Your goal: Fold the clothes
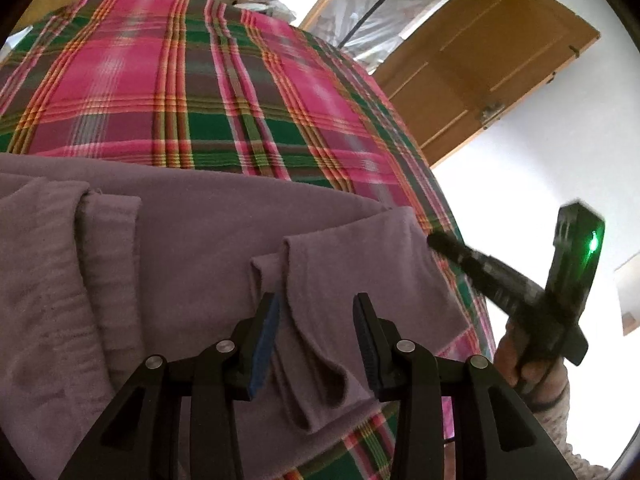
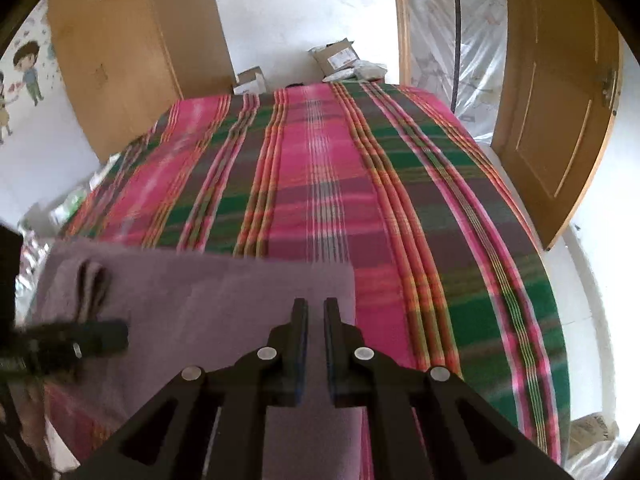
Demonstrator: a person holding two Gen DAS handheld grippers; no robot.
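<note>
On the pink-and-green plaid blanket, your mauve fleece garment lies crosswise at the near edge, its folded cuff between your spread left gripper, nearer than your nearly closed, empty right gripper.

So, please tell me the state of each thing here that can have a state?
Left gripper: open, fingers either side of a fabric fold.
Right gripper: nearly closed, narrow gap, holding nothing visible.
Purple garment: partly folded, lying on the bed.
Plaid blanket: spread flat.
Door: open.
</note>
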